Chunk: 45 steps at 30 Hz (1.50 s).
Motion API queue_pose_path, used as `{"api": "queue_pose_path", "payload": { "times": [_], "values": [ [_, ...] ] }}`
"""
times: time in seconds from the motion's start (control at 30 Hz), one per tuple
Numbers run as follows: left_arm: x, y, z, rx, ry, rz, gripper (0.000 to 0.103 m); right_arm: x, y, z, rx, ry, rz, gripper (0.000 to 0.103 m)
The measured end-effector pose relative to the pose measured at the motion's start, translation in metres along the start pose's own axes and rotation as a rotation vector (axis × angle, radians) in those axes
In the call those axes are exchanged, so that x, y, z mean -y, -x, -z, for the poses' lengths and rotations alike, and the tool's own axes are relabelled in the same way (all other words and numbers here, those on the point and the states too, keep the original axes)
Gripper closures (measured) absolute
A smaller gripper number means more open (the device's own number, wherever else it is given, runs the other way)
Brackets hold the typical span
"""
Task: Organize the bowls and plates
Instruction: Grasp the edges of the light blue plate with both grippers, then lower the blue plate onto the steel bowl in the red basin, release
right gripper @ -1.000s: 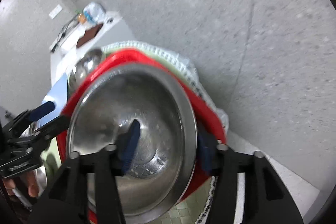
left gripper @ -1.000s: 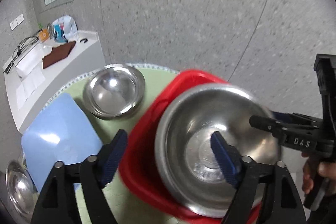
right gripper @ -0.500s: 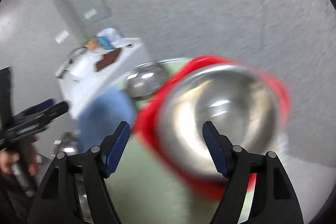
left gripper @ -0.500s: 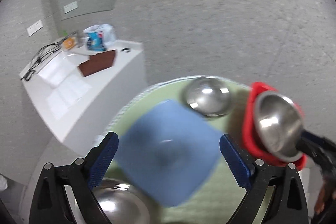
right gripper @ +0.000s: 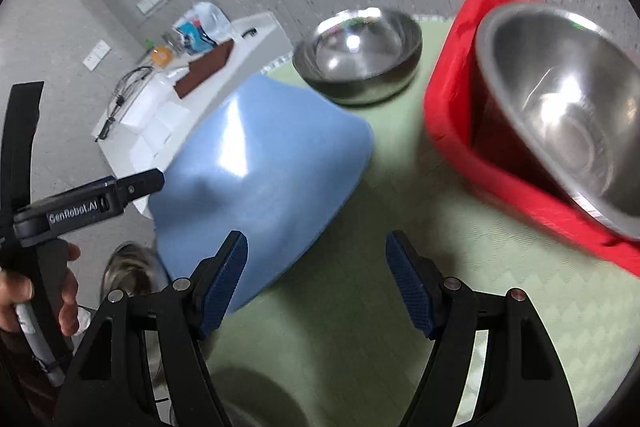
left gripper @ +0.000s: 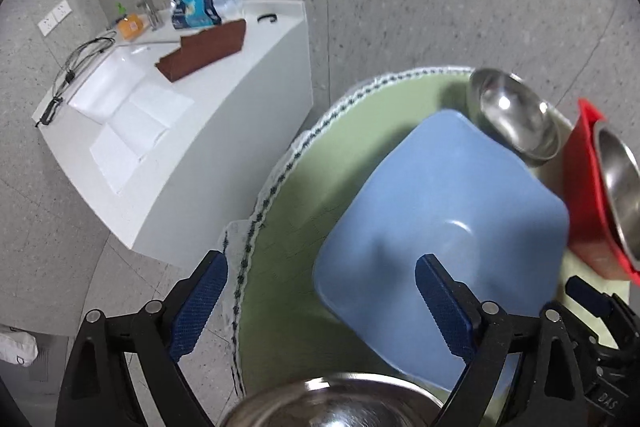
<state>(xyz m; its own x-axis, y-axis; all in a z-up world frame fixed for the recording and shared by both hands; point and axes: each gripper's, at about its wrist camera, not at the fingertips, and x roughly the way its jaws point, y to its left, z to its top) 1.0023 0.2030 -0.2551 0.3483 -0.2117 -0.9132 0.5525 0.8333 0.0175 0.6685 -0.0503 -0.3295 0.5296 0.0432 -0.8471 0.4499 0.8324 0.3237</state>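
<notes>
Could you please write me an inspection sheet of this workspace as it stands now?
Surface: round table with green cloth, patterned edging.
Job's things: blue plate near the table's middle; steel bowl behind it; second steel bowl inside the red basin; third steel bowl at the near edge.
Clutter: nothing seen on the table.
Grippers: left gripper open, empty, over the plate's edge; right gripper open, empty, above the cloth.
Cables: black cable on the white counter.
Surroundings: counter holds papers, brown box, plastic bag; speckled grey floor.
</notes>
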Motion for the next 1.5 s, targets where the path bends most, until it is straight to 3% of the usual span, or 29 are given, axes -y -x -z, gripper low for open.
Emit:
{"api": "queue_pose_path", "payload": {
  "times": [0.07,0.17,0.2,0.23,0.3,0.33,0.43,0.57,0.8,0.93,1.1,1.23,1.37,1.5],
  "values": [
    [0.000,-0.017,-0.007,-0.030,-0.005,-0.012,0.017,-0.001,-0.014,-0.002,-0.015,-0.006,0.009,0.030],
    [0.002,-0.038,-0.019,-0.052,-0.020,0.011,0.037,0.000,-0.028,-0.003,-0.042,-0.018,-0.015,0.037],
    [0.004,-0.045,-0.022,-0.067,-0.022,0.028,0.049,-0.001,-0.033,-0.004,-0.047,-0.015,-0.024,0.041],
    [0.002,-0.051,-0.023,-0.078,-0.024,0.038,0.063,0.000,-0.039,-0.004,-0.060,-0.012,-0.034,0.051],
    [0.003,-0.054,-0.026,-0.077,-0.028,0.110,0.074,0.003,-0.049,-0.005,-0.104,-0.035,-0.092,0.081],
    [0.004,-0.054,-0.027,-0.068,-0.036,0.107,0.075,0.003,-0.052,-0.005,-0.118,-0.042,-0.127,0.086],
    [0.004,-0.050,-0.027,-0.033,-0.055,0.092,0.076,-0.001,-0.048,-0.007,-0.103,-0.005,-0.125,0.087],
    [0.000,-0.028,-0.021,0.025,-0.020,0.131,0.078,-0.002,-0.032,-0.010,-0.064,0.029,-0.152,0.087],
    [0.008,0.042,0.007,0.151,0.064,0.083,0.078,-0.011,0.023,-0.015,-0.004,0.143,-0.209,0.087],
    [0.032,0.078,0.027,0.207,0.113,0.048,0.078,-0.003,0.060,-0.018,0.019,0.214,-0.255,0.087],
    [0.092,0.114,0.050,0.259,0.184,0.030,0.078,0.030,0.104,-0.026,0.043,0.289,-0.287,0.087],
    [0.155,0.134,0.064,0.282,0.193,0.048,0.078,0.078,0.134,-0.040,0.052,0.312,-0.280,0.087],
    [0.217,0.131,0.066,0.262,0.191,0.102,0.078,0.130,0.151,-0.063,0.063,0.321,-0.229,0.087],
    [0.263,0.099,0.047,0.209,0.180,0.158,0.078,0.180,0.152,-0.087,0.061,0.306,-0.144,0.087]
  ]
}}
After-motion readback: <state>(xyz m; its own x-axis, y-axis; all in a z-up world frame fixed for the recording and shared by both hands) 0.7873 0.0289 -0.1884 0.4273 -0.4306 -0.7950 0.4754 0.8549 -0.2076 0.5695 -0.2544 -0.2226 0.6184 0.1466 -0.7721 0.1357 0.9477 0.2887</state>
